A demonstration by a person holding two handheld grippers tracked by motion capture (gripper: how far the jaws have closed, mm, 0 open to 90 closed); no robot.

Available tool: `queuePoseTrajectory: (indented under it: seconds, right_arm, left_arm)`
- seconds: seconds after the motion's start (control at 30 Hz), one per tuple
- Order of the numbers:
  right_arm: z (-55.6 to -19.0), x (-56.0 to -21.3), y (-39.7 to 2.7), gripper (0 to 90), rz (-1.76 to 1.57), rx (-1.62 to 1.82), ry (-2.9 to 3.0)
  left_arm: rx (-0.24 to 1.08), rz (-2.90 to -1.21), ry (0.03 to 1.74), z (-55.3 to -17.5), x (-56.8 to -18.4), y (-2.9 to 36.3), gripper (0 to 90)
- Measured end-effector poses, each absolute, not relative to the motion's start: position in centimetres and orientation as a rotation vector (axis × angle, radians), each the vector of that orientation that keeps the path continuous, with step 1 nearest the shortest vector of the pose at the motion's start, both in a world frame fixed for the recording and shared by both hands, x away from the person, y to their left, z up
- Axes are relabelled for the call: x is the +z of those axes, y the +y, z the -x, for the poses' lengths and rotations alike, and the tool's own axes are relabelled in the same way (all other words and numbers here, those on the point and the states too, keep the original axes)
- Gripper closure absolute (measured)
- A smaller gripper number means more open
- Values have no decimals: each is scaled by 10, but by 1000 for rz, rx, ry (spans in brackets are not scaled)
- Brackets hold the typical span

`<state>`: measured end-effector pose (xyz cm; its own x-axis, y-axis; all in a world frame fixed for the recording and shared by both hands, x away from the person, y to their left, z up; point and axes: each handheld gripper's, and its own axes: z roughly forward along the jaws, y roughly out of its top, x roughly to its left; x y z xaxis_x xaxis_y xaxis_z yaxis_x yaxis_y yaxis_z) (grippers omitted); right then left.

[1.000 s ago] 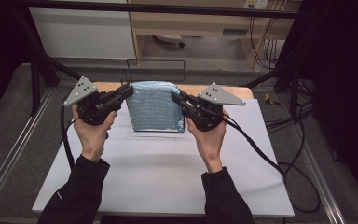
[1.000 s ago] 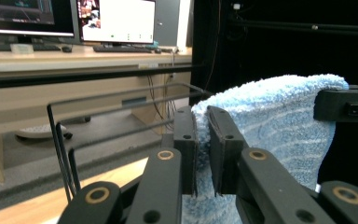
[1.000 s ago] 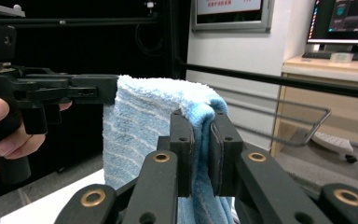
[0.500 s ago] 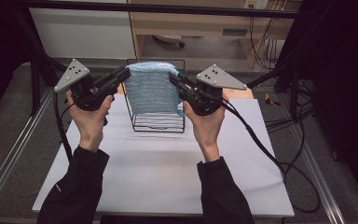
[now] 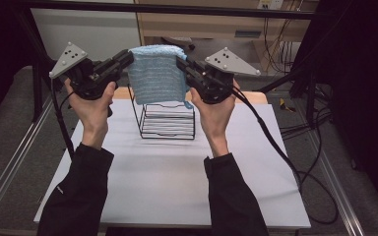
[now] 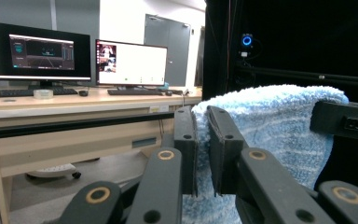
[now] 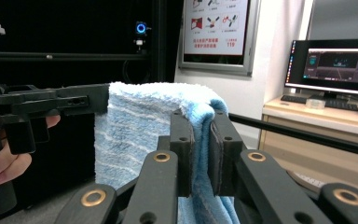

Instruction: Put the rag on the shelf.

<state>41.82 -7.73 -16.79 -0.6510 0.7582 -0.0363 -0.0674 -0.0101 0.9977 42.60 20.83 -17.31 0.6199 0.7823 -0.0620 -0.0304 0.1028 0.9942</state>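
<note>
towel [image 5: 156, 73]: light blue, striped terry, folded over so it hangs as a doubled sheet. Held in the air above the wire rack [image 5: 167, 120], clear of it; lower edge hangs just over the rack's top rim.
towel grip: pinched at both upper corners, stretched flat between the two tools, top fold roughly level.
left gripper [image 5: 128, 58]: above and left of the rack, pointing inward at the towel's left upper corner. In the left gripper view [image 6: 201, 140] the jaws stand narrow with a fold of towel clamped between the pads; cloth bulges out above and below them.
right gripper [image 5: 181, 63]: above and right of the rack, pointing inward at the towel's right upper corner. In the right gripper view [image 7: 200, 144] the jaws are narrow too, towel edge squeezed between the pads, rest draped off to the left.
cross view: the right gripper view shows the left gripper [image 7: 86, 103] at the towel's far corner, with fingers [image 7: 0, 163] wrapped on its handle.
hands: left hand [image 5: 94, 105] left of the rack, right hand [image 5: 215, 110] right of it, both raised, dark sleeves.
rack: black wire, open top, standing on the white table [image 5: 128, 187] toward its far edge, nothing inside that I can see.
background: desk with two monitors [image 6: 37, 51] well behind the rack, seen in the left gripper view.
</note>
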Motion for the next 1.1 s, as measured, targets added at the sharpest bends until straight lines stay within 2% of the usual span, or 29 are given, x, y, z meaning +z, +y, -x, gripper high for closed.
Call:
queuePoseTrajectory:
  seconds: [1.1]
  right_arm:
    - [-457,-123,-72,824,-665,1748,1589]
  left_arm:
    - [732,-1262,717,-459,-131,206,826]
